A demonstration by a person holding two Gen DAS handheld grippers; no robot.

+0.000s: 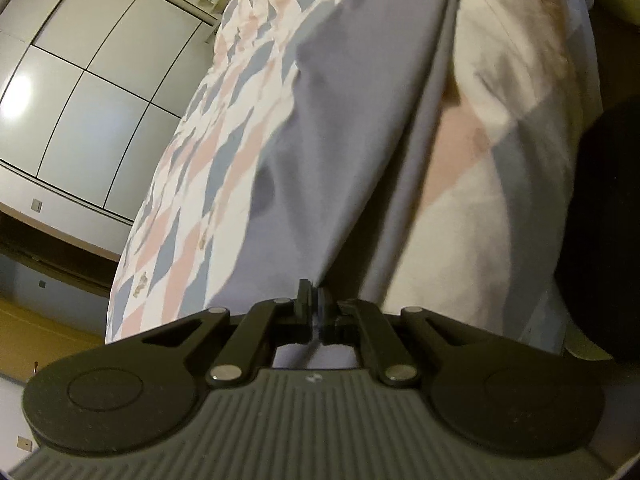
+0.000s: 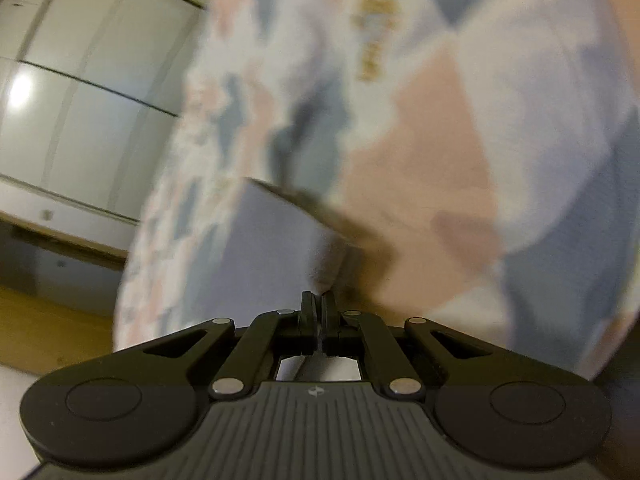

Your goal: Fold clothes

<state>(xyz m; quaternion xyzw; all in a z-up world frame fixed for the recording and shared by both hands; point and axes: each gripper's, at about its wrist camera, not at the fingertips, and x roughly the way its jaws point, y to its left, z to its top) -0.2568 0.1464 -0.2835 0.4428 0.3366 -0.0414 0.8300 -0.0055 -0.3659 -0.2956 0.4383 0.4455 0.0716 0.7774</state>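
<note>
A plain blue-grey garment [image 1: 340,128] stretches away from my left gripper [image 1: 314,294], which is shut on its near edge. The cloth hangs in a long fold above a bed cover [image 1: 208,168] patterned with pink, blue and white diamonds. In the right wrist view the same blue-grey garment [image 2: 276,240] shows blurred, lifted at its near corner. My right gripper [image 2: 319,300] is shut on that corner. The cover [image 2: 460,152] fills the space behind it.
A white wardrobe [image 1: 92,92] with panelled doors stands at the left, seen too as the wardrobe [image 2: 88,112] in the right wrist view. Yellow-brown floor [image 1: 44,340] lies below the bed's edge. A dark round shape [image 1: 612,220] sits at the right border.
</note>
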